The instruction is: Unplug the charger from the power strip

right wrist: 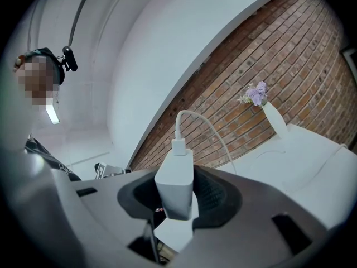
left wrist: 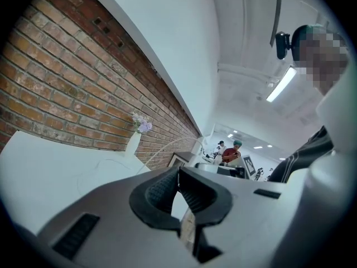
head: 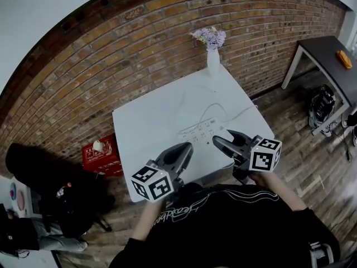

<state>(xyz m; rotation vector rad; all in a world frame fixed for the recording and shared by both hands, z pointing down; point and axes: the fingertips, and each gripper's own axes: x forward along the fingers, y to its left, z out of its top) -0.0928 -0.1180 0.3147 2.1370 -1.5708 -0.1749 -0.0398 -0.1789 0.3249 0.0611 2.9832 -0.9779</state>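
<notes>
My right gripper (right wrist: 178,197) is shut on a white charger block (right wrist: 175,183) that stands upright between its dark pads. The charger's white cable (right wrist: 207,126) arcs up from its top and down toward the table. The power strip does not show in the right gripper view. In the head view the white power strip (head: 199,132) lies on the white table (head: 150,121), just beyond my right gripper (head: 221,143). My left gripper (head: 186,149) hovers beside it at the table's near edge. In the left gripper view its jaws (left wrist: 179,178) are shut with nothing between them.
A white vase of purple flowers (head: 212,53) stands at the table's far edge against the brick wall. A red crate (head: 102,155) sits on the floor at the left. At the right stand a dark table (head: 326,52) and a bag (head: 322,106). People (left wrist: 231,152) stand far off.
</notes>
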